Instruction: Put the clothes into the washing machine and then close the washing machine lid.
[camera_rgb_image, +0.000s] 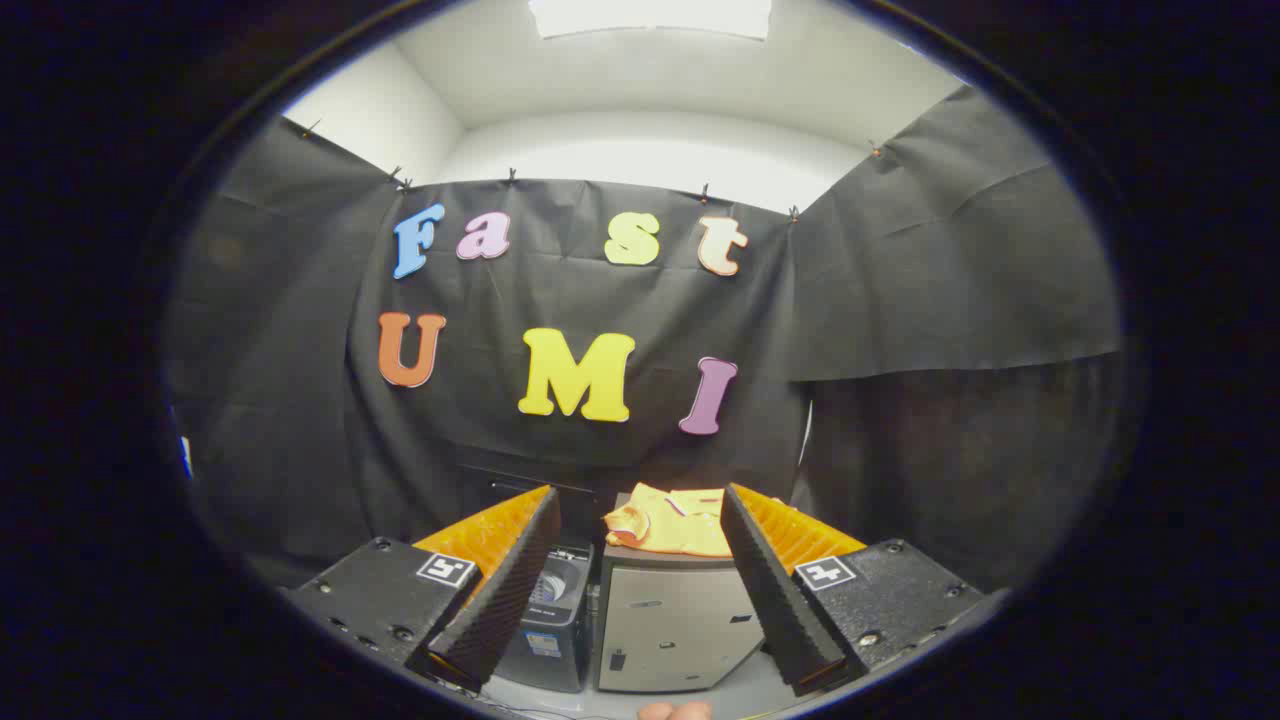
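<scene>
gripper (637, 520) first, in the gripper view: we see its two fingers (505, 590) rising wide apart, black ribbed faces turned inward and orange backs outward, each carried on a black block with a small square marker on top. the claw is released, with nothing between the fingers and nothing pressed by either one.

beyond the fingers, and seen through the gap between them, we find a yellow-orange garment (668, 522) lying crumpled on top of a light grey cabinet (672, 625). its collar end points toward the left finger's side, and part of its far edge is hidden behind the right finger. the garment sits well ahead of the fingertips, not touching them.

just beside the cabinet, on the left finger's side, stands the washing machine (552, 620), a small dark unit. we look down into its round grey tub (556, 580), so the top is open; we cannot make out the lid itself, as the left finger covers much of that side. the machine and the cabinet stand close together on a pale surface (740, 695).

behind all this hangs the black cloth wall (950, 280), with white wall and a bright ceiling light (650, 15) above it. fingertips of a person's hand (675, 711) peek in below the gripper.
</scene>
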